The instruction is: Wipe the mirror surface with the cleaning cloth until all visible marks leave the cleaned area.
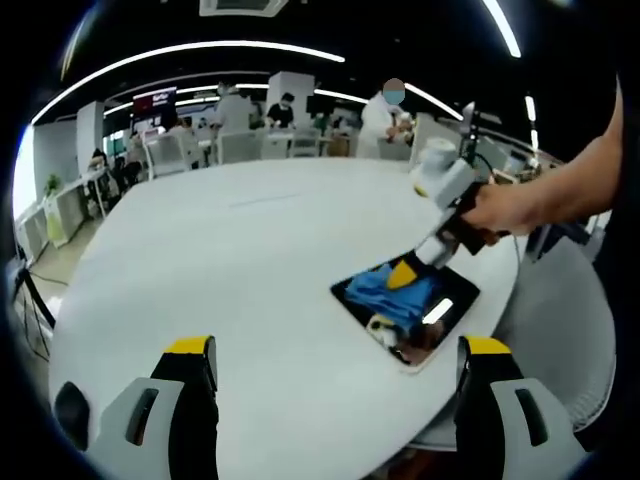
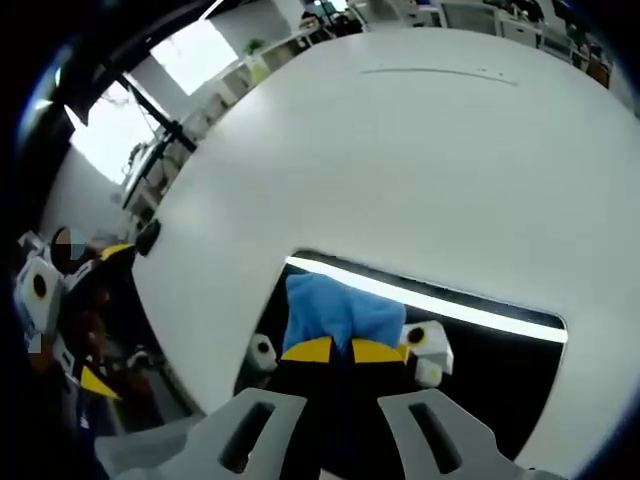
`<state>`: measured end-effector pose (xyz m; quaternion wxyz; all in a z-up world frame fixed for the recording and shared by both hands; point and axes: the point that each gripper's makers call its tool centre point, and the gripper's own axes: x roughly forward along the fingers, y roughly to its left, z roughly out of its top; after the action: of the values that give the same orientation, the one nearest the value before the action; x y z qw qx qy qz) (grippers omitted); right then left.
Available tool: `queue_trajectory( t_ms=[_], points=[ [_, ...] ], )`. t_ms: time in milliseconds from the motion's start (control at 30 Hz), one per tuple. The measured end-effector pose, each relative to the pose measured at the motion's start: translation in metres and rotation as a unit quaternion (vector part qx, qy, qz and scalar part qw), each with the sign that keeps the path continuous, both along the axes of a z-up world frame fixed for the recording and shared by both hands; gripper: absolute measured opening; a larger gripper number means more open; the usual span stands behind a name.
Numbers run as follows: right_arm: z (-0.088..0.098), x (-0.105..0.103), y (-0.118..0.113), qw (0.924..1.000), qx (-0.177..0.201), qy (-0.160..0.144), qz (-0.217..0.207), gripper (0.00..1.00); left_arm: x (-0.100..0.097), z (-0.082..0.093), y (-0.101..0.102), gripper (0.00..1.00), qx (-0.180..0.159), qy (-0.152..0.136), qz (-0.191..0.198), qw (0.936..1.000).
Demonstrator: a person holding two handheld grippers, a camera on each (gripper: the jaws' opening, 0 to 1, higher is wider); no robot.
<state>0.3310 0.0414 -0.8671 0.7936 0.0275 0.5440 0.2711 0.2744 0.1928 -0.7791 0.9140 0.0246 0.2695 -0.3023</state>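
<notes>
Rectangular dark-framed mirror (image 1: 410,305) lies flat near the right edge of the round white table (image 1: 250,260), long axis roughly along that edge. Right gripper (image 2: 345,350) has its yellow-tipped jaws nearly closed on the crumpled blue cleaning cloth (image 2: 335,310), pressed onto the glass directly ahead. Left gripper (image 1: 335,355) hovers wide open and empty, well apart at the near edge. No containers present.
</notes>
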Motion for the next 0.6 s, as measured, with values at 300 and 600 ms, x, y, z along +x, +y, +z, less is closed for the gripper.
queue_trajectory(
  t_ms=[300,600],
  points=[
    [0.000,-0.015,-0.001,1.0000,0.001,-0.003,0.000,0.00,-0.003,0.002,-0.001,1.00,-0.003,-0.003,0.004,1.0000],
    [0.000,-0.034,-0.001,0.9999,0.006,0.009,-0.006,0.00,-0.010,0.004,-0.003,1.00,-0.006,-0.008,0.005,0.9999]
  ],
)
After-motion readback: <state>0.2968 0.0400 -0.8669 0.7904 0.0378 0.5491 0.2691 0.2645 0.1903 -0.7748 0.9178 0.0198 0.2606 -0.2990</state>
